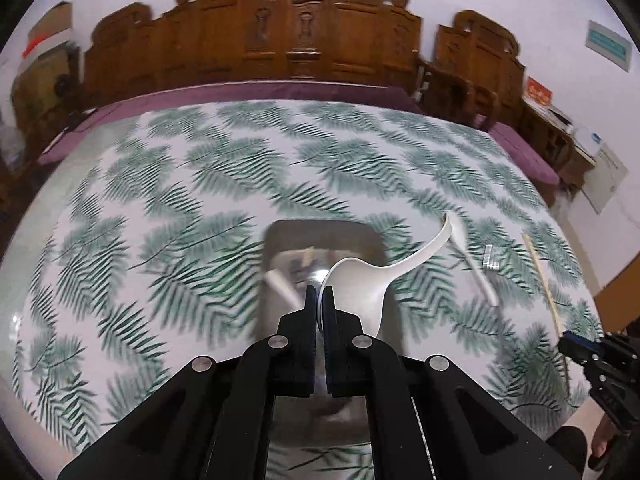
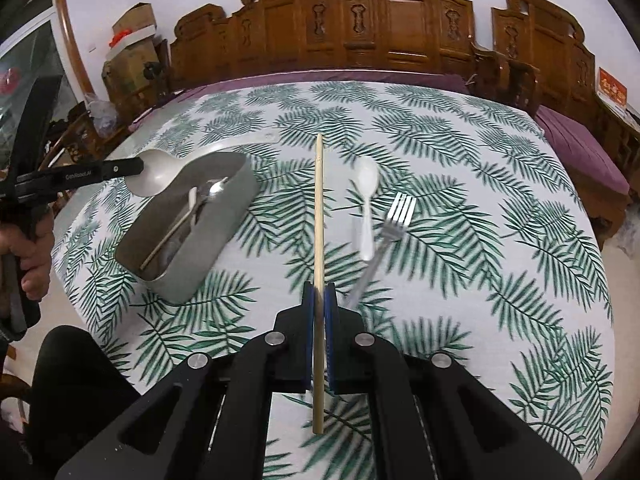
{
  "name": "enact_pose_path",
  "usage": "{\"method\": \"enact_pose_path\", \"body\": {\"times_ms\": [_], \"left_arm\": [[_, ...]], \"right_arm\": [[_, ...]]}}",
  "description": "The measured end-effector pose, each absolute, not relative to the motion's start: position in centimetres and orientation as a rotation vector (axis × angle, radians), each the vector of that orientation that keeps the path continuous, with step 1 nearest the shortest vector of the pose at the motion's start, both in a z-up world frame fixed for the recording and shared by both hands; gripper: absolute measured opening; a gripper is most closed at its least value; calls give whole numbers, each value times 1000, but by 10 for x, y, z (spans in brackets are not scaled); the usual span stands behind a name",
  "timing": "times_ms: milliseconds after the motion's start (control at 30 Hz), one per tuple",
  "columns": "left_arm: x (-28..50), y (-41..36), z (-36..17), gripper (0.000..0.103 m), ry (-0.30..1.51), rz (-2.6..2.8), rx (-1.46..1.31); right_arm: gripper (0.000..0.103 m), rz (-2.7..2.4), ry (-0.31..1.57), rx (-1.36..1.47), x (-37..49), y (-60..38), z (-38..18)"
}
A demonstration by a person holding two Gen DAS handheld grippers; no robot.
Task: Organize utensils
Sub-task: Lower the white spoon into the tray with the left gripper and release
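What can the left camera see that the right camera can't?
Only the left camera shows the left gripper up close, pinching the ladle's bowl edge. Only the right camera shows the right gripper clamped on the chopstick, the hand holding the left tool, and cardboard boxes. Both show the grey box, ladle, small white spoon, fork, chopstick, leaf-print tablecloth and carved wooden bench.

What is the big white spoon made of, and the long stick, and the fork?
Large white ladle-like spoon: probably plastic or melamine, smooth and matte. Long pale chopstick: looks like bamboo or wood, tan and dull. Silver fork: likely steel, its tines shine.
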State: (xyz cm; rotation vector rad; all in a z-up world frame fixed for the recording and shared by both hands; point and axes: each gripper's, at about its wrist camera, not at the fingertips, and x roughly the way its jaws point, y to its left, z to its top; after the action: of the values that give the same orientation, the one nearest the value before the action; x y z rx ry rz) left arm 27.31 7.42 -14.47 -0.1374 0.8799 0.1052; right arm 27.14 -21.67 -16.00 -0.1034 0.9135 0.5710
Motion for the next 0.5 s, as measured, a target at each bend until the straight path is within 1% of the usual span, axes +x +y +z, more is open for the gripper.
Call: {"method": "enact_pose_path", "body": {"times_ms": [267, 500], "left_arm": [[269, 112, -168, 2, 933, 226, -150], [278, 106, -176, 2, 947, 247, -116]], "right_arm": [[6, 599, 922, -117, 270, -196, -162], [6, 603, 924, -116, 272, -192, -162]]}}
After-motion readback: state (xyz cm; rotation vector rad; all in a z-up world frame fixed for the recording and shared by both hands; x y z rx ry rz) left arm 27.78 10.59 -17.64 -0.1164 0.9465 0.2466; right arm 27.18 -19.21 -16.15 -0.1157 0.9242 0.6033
